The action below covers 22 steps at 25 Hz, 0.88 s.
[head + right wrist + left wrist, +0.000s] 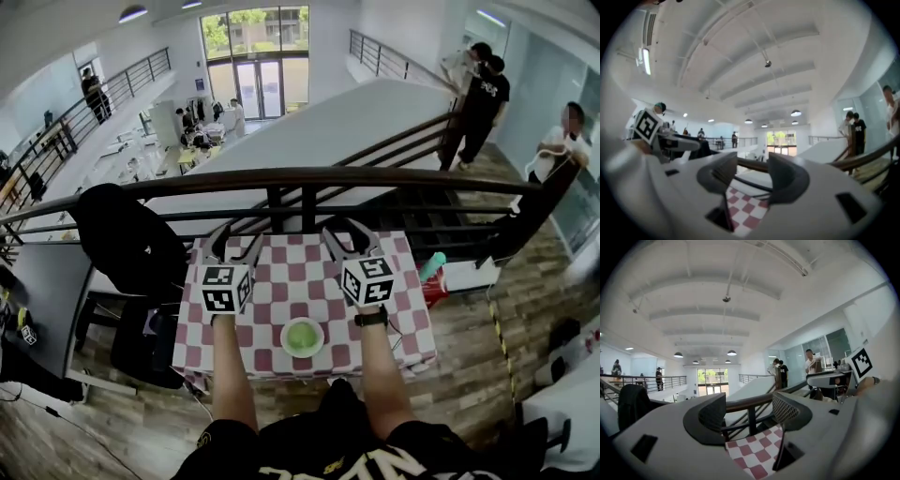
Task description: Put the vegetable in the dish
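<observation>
green vegetable [302, 335] seemed to lie inside round white dish [284, 343] | I guessed it light, soft, best pinched gently by its sides | left gripper [239, 242], right gripper [347, 234] past the dish: fingers spread, empty

- Bright, even daylight fills the hall, and the glass doors [255, 58] at the far end are close to blown out.
- Round ceiling lamps [731, 353] glow in the left gripper view; a strip light [646, 61] glares at the upper left of the right gripper view.
- Soft light lies flat on the checked tablecloth [291, 286], and shadows are faint.
- Heavy fisheye here: the handrail [300, 178] bows into an arc, and both gripper views have black corners.
- The right gripper [752, 176] looks smeared and its whole view is soft; the left gripper [749, 411] is crisper, with only its near shell blurred.
</observation>
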Available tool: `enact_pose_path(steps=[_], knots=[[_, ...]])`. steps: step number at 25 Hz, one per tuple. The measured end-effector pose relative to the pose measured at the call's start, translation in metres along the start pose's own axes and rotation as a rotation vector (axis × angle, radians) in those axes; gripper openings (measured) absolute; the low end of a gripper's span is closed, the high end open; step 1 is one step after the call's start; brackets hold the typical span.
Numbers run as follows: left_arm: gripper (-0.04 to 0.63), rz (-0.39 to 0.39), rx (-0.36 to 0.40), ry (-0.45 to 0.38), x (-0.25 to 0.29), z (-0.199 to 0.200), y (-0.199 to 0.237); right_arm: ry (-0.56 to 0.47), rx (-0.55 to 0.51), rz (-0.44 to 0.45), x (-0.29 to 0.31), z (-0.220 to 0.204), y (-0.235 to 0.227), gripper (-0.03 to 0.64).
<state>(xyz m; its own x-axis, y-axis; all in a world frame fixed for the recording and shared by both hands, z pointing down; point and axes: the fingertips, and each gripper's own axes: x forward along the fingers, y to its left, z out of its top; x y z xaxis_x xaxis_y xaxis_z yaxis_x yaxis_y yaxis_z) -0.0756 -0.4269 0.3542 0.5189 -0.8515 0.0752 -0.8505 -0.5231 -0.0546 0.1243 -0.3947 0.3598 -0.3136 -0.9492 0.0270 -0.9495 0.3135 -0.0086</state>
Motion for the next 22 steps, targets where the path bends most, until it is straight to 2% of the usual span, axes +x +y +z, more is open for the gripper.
enact_pose_path(steps=[3, 8, 11, 17, 22], knots=[[0.272, 0.094, -0.029, -0.073, -0.013, 0.020, 0.026, -0.025, -0.005, -0.020, 0.000, 0.021, 0.003, 0.151], [0.166, 0.175, -0.001, -0.136, -0.030, 0.037, 0.049, -0.045, -0.018, -0.043, -0.002, 0.041, 0.010, 0.110], [0.126, 0.192, 0.022, -0.134, -0.032, 0.036, 0.054, -0.040, -0.016, -0.051, 0.000, 0.041, 0.011, 0.076], [0.028, 0.220, 0.014, -0.131, -0.039, 0.034, 0.064, -0.012, -0.008, -0.080, 0.000, 0.038, 0.007, 0.028], [0.018, 0.178, 0.004, -0.144, -0.040, 0.037, 0.062, -0.010, -0.026, -0.128, -0.001, 0.039, 0.003, 0.017]])
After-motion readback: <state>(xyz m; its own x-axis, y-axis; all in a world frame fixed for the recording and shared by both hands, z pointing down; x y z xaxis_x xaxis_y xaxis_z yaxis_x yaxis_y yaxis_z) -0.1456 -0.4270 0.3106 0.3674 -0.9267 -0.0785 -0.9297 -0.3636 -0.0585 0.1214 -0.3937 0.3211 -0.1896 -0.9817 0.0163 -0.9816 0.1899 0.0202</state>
